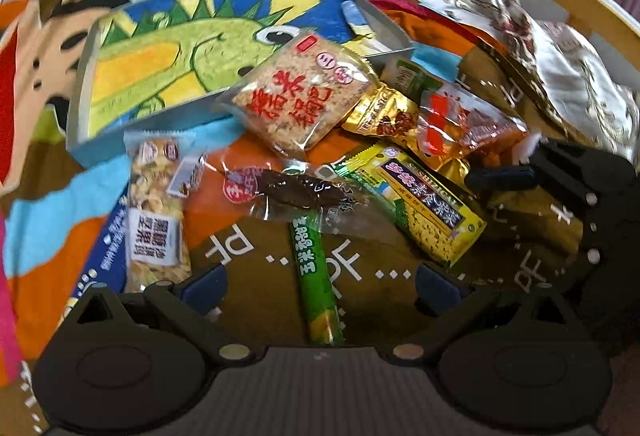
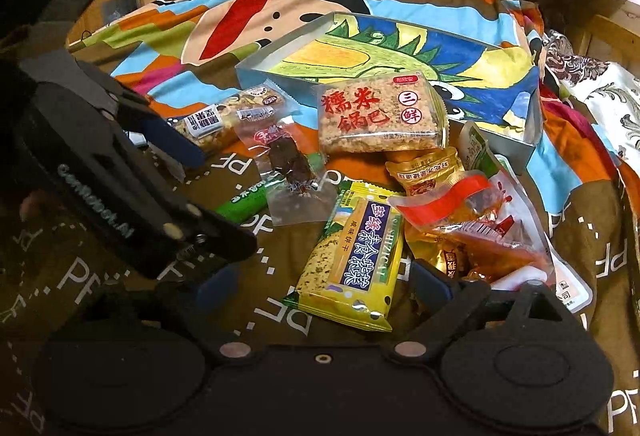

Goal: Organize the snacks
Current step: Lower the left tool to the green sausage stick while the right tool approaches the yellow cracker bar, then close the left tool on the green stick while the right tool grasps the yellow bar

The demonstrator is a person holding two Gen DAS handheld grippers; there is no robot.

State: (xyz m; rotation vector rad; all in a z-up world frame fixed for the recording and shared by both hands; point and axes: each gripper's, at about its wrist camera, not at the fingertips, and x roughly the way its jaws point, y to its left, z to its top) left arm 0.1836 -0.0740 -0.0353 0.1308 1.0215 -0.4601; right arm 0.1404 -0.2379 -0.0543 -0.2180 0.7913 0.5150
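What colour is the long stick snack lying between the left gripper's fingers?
Green with white lettering, its near end yellowish: the corn stick snack, clearest in the left wrist view.

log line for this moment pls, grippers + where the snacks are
left gripper open over green stick snack | right gripper open over yellow biscuit pack | snacks piled on bedspread | tray empty

One open box (image 2: 256,65) lies on the bed. Beside it are nine snack packets: one rice cracker (image 2: 380,115), one yellow biscuit (image 2: 352,260), one green stick (image 1: 316,276), one nut bar (image 1: 156,211), and five others.
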